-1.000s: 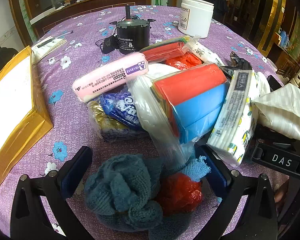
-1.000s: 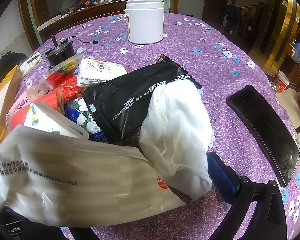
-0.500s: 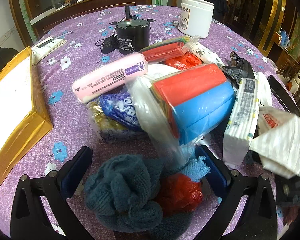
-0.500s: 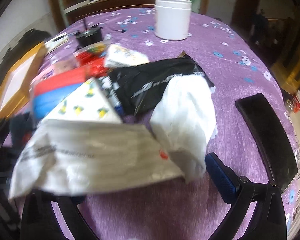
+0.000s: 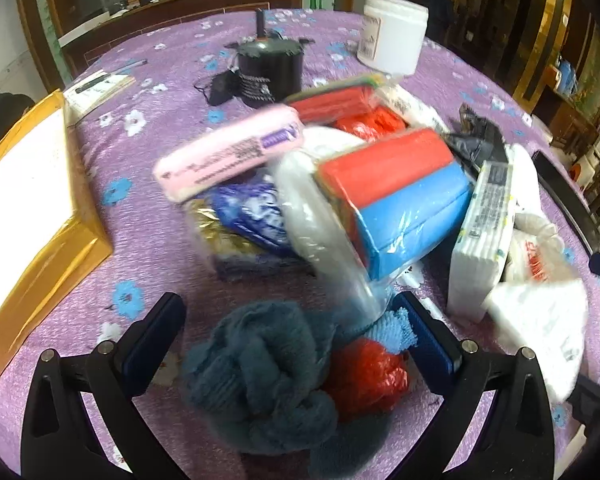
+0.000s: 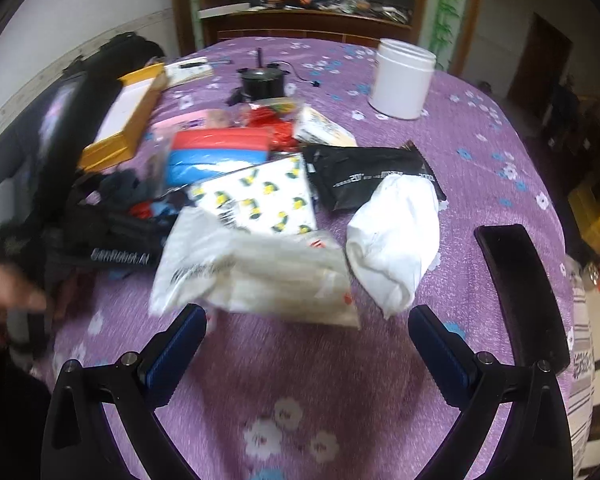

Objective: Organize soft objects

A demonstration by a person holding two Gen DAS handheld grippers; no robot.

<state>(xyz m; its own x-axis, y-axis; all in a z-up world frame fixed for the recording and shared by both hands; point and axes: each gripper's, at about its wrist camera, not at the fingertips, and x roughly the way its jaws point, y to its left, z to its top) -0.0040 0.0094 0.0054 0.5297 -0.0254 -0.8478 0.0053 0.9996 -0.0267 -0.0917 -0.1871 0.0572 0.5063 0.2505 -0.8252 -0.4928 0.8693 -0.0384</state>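
My left gripper (image 5: 292,340) is open, its blue fingers standing either side of a teal knitted cloth (image 5: 260,372) bundled with a red plastic bag (image 5: 364,376). Beyond lies a heap: a pink roll (image 5: 228,152), a red and blue sponge pack (image 5: 400,192) and a tissue pack (image 5: 484,232). My right gripper (image 6: 306,340) is open and empty above the tablecloth. Just ahead of it lies a white striped bag pack (image 6: 256,276), with a rolled white cloth (image 6: 396,240) to its right and a black pouch (image 6: 372,172) behind.
A white jar (image 6: 402,80) and a black motor (image 5: 268,68) stand at the far side. A yellow box (image 5: 28,192) lies at the left, a black phone (image 6: 516,292) at the right edge. A hand (image 6: 4,292) holds the left gripper's body (image 6: 112,240).
My right gripper has let go of the white striped bag pack, opened and drawn back; the pack now lies beside the tissue pack. The left gripper has barely shifted.
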